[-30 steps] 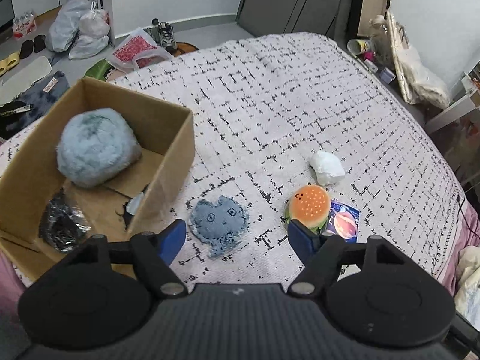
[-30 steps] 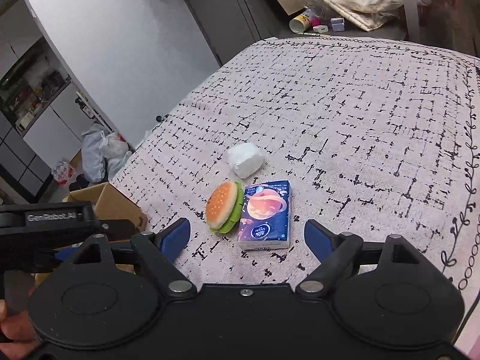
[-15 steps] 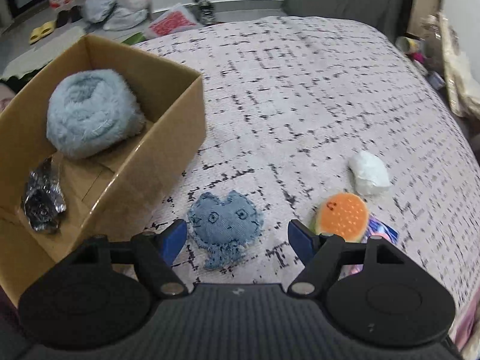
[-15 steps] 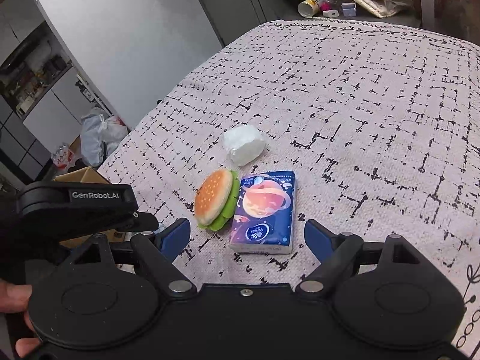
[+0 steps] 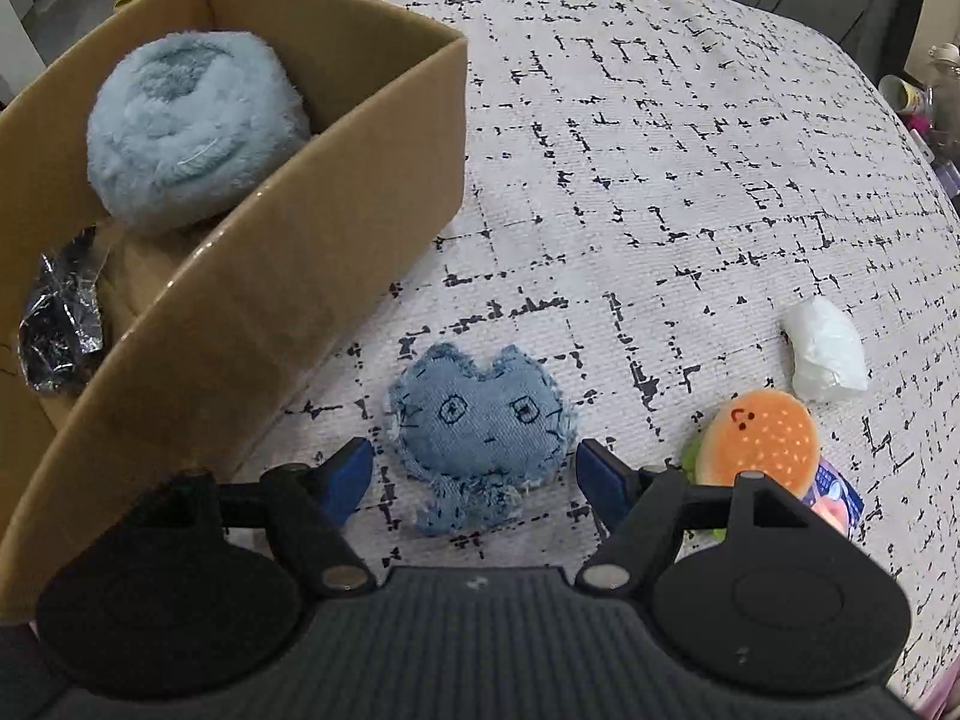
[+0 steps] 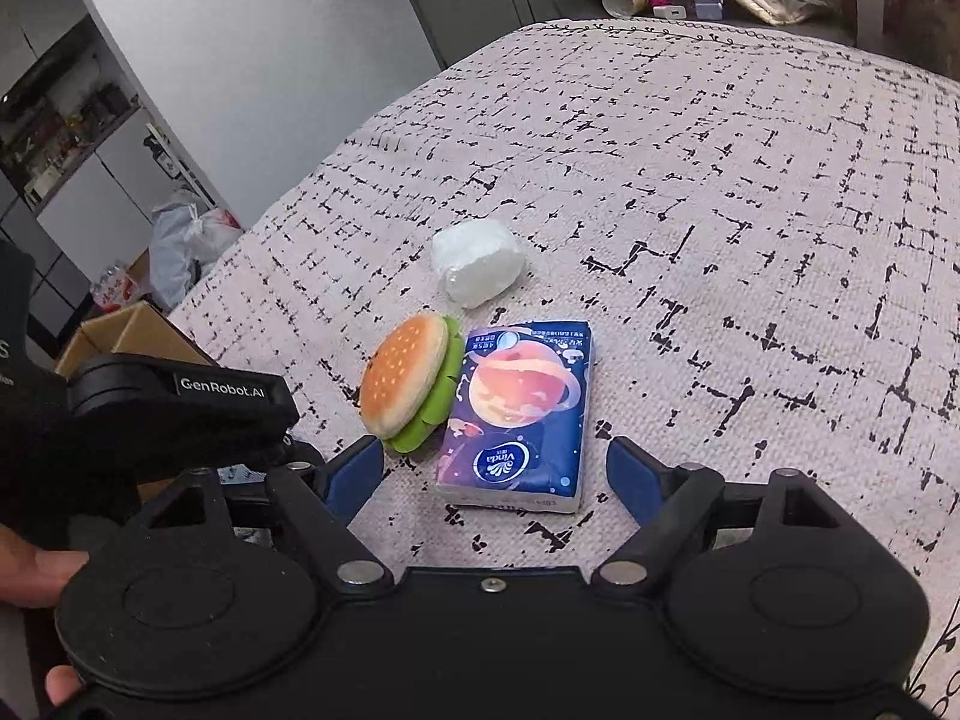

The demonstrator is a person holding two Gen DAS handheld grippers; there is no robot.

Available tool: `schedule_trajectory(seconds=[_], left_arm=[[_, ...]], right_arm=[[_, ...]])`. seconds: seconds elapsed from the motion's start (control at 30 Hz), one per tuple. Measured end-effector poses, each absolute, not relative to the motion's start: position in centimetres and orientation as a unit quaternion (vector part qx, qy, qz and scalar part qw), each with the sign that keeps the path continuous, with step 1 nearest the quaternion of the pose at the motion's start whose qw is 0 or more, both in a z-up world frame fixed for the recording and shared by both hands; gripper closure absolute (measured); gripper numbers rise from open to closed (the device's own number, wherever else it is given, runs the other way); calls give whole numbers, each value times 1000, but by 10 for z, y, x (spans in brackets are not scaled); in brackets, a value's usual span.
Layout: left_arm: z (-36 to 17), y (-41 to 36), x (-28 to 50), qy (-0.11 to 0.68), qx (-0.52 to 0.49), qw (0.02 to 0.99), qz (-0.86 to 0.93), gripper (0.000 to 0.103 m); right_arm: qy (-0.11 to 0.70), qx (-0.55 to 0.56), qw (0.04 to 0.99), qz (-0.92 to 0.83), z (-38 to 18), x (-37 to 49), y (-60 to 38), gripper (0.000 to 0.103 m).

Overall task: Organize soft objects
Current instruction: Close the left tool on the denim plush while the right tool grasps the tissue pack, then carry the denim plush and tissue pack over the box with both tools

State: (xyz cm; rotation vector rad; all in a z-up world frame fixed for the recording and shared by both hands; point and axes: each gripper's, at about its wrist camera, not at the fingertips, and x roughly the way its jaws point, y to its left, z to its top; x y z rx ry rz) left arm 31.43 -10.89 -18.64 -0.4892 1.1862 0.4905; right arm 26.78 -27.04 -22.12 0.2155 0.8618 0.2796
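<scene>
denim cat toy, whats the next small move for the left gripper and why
Probably lower the left gripper a little more, then close. The denim cat toy lies flat on the bedspread, centred between the open jaws with neither touching it, beside the cardboard box.

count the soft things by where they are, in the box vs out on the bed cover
In the cardboard box: 2, the fluffy blue ball and a crinkled dark bag.
On the bed cover: 4, the denim cat, burger plush, tissue pack and white wad.
Total: 6
</scene>
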Motion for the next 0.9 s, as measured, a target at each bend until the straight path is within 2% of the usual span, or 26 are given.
schedule_trajectory(seconds=[0.1,0.17,0.27,0.33,0.9], left_arm=[[-186,-111,313,537,-226,782,222,35],[-185,-111,312,530,-217,790,219,49],[-183,-108,307,519,-221,799,207,60],[-179,-107,302,518,-228,800,199,63],[-100,-94,248,464,-210,855,98,63]], right_arm=[[416,85,896,132,-221,267,-267,49],[417,80,895,135,-220,267,-267,50],[422,86,893,135,-218,266,-271,52],[423,88,892,132,-215,264,-273,52],[369,129,912,129,-168,229,-279,53]])
